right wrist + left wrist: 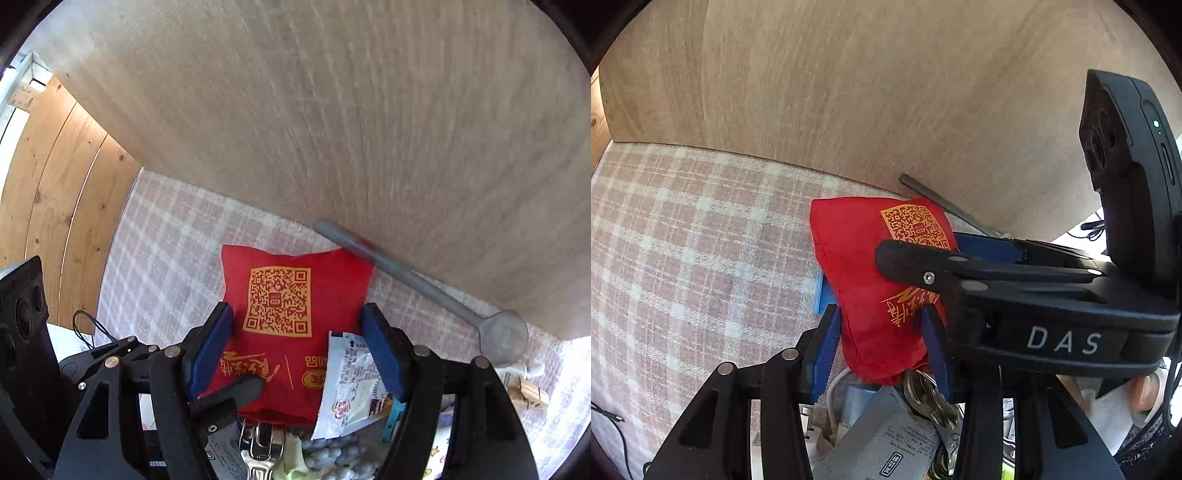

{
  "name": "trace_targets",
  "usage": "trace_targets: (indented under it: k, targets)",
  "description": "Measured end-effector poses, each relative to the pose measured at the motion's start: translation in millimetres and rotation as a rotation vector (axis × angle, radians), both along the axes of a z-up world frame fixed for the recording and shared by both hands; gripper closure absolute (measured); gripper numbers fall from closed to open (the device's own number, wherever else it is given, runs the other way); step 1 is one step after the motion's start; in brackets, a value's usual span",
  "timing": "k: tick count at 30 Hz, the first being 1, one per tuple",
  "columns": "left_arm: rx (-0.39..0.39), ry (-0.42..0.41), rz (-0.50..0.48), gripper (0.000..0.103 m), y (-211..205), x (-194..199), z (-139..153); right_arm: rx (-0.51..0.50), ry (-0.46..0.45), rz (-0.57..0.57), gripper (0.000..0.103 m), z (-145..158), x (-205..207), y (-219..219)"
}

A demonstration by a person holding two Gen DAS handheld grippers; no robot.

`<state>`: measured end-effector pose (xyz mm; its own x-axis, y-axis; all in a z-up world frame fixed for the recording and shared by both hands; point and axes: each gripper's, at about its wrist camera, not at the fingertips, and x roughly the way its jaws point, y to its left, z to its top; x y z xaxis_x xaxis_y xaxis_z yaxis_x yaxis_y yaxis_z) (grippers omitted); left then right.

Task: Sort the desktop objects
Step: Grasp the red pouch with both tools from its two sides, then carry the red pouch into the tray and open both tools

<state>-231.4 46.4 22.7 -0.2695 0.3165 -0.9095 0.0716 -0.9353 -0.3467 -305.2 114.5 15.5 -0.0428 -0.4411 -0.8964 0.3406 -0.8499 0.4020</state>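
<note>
Over red pouch (284, 314): both tools, level.

We saw pouch (291, 325) on cloth (166, 236), between right gripper (301, 350) pads; spoon (424, 284) behind pouch, along board (332, 110); sachet (351, 384) overlapping pouch's right corner.

Both grippers are chunky black plastic with blue ribbed pads and silver pivot pins. The right gripper (886, 236) has white "DAS" lettering behind a small screw, plus a boxy camera with a green LED above the lettering. Left gripper (882, 343) looks the same.
</note>
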Motion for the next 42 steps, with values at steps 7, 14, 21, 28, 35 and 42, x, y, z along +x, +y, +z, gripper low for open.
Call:
trace_targets:
  k: [7,14,21,28,35,42]
  targets:
    - [-0.019,-0.004,-0.021,0.059,1.7,17.1,-5.0,-0.015,-0.037,0.016,0.027,10.6,13.1,13.1]
    - [0.003,-0.004,-0.001,0.06,0.6,18.6,-11.7,0.019,-0.069,0.067,0.027,-2.9,4.7,-0.4]
    - [-0.016,0.029,-0.008,0.062,10.7,27.6,5.5,-0.044,-0.051,0.045,0.027,21.0,14.6,-2.1]
    - [-0.026,0.141,-0.012,0.062,18.5,58.9,68.3,-0.118,0.01,0.051,0.027,87.0,36.2,10.4]
    - [-0.029,0.207,-0.05,0.062,65.7,92.7,113.5,-0.119,0.076,0.05,0.027,140.6,78.3,45.9]
    - [-0.004,0.219,-0.172,0.062,138.3,79.5,121.4,-0.08,0.087,-0.014,0.027,165.7,133.2,127.3]
